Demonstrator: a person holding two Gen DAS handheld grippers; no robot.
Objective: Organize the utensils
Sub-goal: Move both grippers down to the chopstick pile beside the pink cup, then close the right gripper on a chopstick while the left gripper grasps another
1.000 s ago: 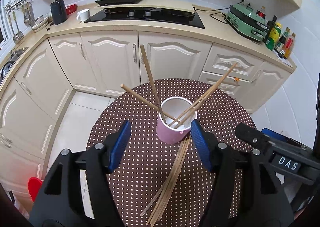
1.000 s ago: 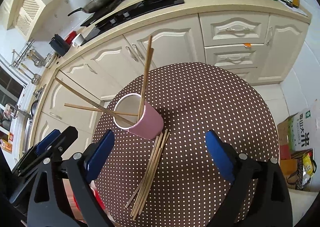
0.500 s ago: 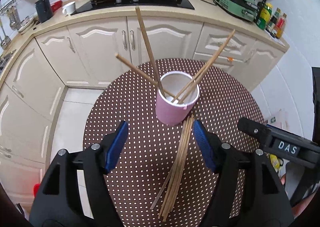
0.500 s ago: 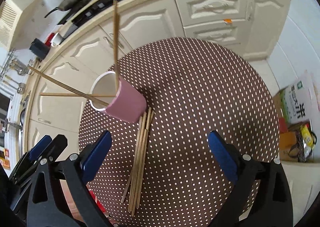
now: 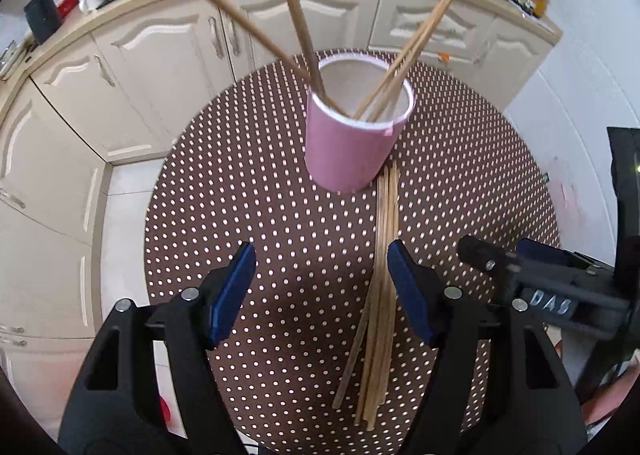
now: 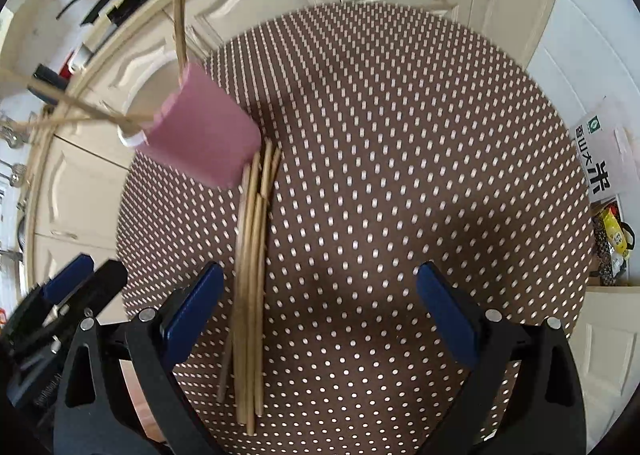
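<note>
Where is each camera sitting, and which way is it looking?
Left wrist view: sits on the left gripper, looks steeply down past its open blue fingers at the pink cup and loose chopsticks; the other gripper shows at the right edge.
Right wrist view: sits on the right gripper, looks down at the dotted table; its fingers stand wide open, and the other gripper peeks in at lower left.
Both share: cup, loose chopsticks, table, cabinets.

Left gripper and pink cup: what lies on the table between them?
Left wrist view: only bare brown dotted tablecloth separates left gripper and pink cup; loose wooden chopsticks run alongside.
</note>
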